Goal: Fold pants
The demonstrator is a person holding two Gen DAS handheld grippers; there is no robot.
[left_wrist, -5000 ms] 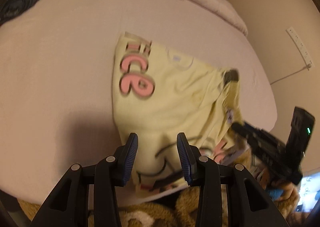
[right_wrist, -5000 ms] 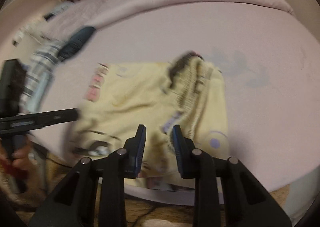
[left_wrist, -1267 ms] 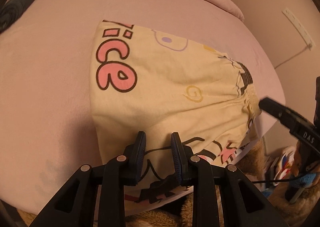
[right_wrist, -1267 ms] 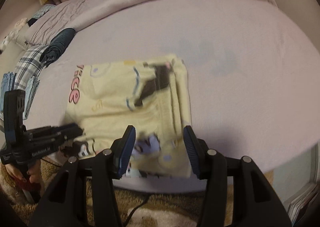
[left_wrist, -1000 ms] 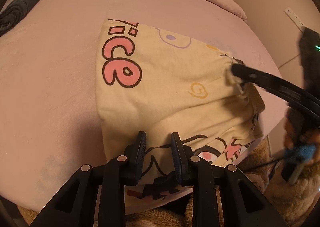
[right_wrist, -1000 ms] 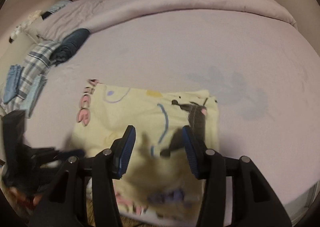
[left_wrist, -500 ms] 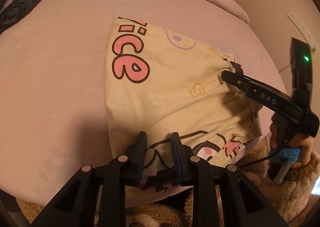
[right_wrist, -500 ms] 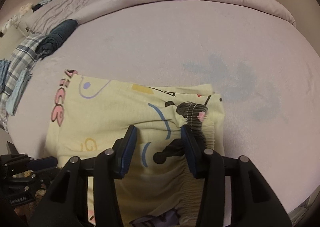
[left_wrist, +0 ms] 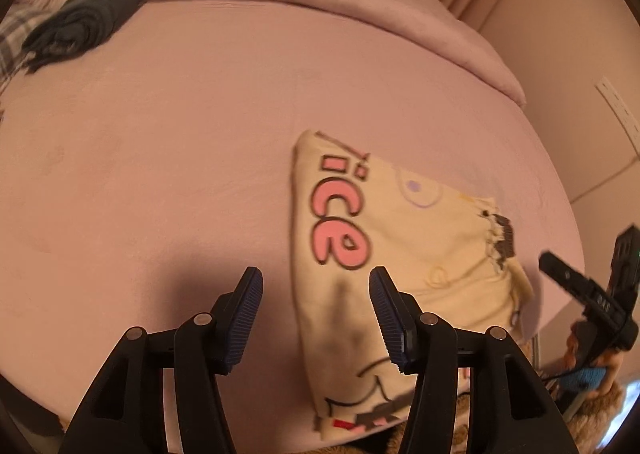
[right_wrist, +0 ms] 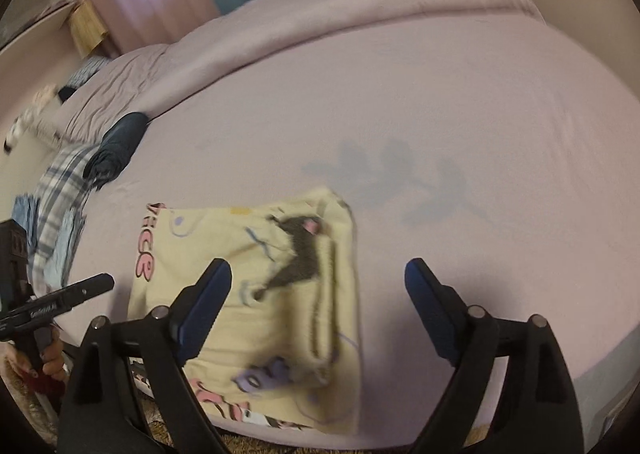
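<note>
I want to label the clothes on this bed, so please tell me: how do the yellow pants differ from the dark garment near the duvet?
The yellow pants are pale with cartoon prints and pink letters; the dark garment is plain dark blue. The pants lie folded flat at the near edge of the bed; the dark garment is rolled into a bundle far back. The pants cover more of the sheet. Neither is held: both lie on the bed.

Open bed, clutter at one edge

The bed [right_wrist: 460, 102] lies bare beyond and beside the pants [right_wrist: 256, 278]; a dark roll [right_wrist: 118, 144] and plaid cloth [right_wrist: 60, 190] crowd its far left edge.
</note>
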